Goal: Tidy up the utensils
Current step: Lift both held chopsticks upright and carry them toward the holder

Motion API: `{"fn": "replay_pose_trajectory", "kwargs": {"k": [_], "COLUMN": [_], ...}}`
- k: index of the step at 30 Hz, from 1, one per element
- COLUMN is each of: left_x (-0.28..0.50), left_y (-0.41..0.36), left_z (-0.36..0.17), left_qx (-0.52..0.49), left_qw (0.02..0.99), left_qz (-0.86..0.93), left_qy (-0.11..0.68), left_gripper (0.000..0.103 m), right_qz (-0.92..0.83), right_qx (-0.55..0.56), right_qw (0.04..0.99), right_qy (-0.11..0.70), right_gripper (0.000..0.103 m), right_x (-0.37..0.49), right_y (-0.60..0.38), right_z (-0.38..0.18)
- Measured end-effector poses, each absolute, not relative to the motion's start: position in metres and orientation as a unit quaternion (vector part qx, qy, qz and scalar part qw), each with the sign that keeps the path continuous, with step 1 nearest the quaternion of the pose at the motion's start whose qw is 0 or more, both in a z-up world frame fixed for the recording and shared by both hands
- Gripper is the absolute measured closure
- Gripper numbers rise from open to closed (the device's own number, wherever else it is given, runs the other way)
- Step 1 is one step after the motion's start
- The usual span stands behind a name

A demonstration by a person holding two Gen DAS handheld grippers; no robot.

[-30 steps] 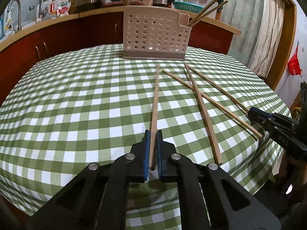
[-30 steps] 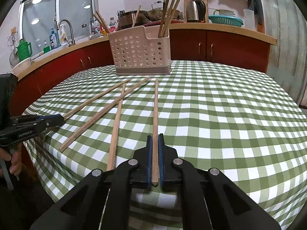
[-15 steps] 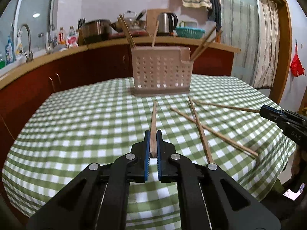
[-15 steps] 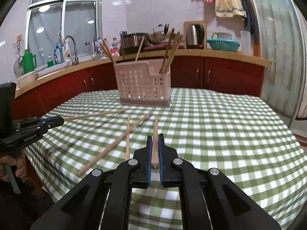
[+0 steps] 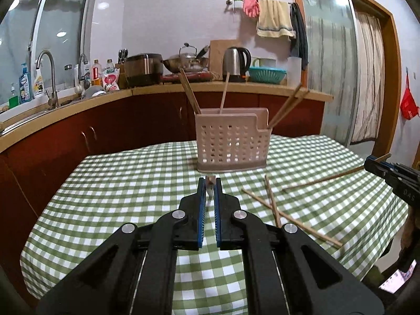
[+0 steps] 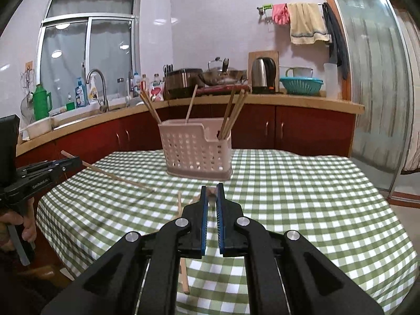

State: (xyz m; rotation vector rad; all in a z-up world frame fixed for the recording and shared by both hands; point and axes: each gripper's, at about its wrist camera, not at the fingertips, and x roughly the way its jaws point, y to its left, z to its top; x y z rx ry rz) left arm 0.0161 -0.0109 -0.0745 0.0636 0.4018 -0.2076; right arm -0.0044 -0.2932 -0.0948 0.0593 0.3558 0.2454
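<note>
My left gripper (image 5: 210, 183) is shut on a wooden chopstick (image 5: 210, 180), seen end-on and pointing at the pale perforated utensil basket (image 5: 231, 144) on the checked tablecloth. At the right edge of that view my right gripper (image 5: 370, 163) holds its own chopstick (image 5: 323, 178) off the cloth. In the right wrist view the right gripper (image 6: 212, 189) is shut on that chopstick (image 6: 211, 191), short of the basket (image 6: 197, 155). The left gripper (image 6: 74, 161) shows at the left with its chopstick (image 6: 115, 177). Two loose chopsticks (image 5: 273, 204) lie crossed on the cloth.
Several chopsticks (image 6: 233, 113) stand in the basket. Behind the table (image 5: 118, 189) runs a red cabinet counter with a sink tap (image 5: 48, 78), pots and a kettle (image 5: 235, 64). A hand (image 6: 26, 228) grips the left tool's handle. The table's near and right edges drop off.
Both grippers have risen and levelled out, each lifting its chopstick off the cloth. The held sticks now look end-on, and more of the wall and counter is in view.
</note>
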Motion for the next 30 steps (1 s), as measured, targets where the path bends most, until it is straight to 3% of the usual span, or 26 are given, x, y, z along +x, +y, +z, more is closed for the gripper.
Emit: {"fn": "replay_pose_trajectory", "kwargs": {"k": [30], "left_x": [0.054], "left_y": [0.005], "left_z": [-0.024], "left_qx": [-0.001], "left_qw": [0.98], "left_qz": [-0.11], "left_qy": [0.169], "left_gripper": [0.097], "right_qz": [0.128], "right_qx": [0.025], "right_qw": [0.977], "right_qy": [0.17], "right_gripper": [0.096], "right_x": [0.036], "right_y": [-0.279], "right_z": [-0.055]}}
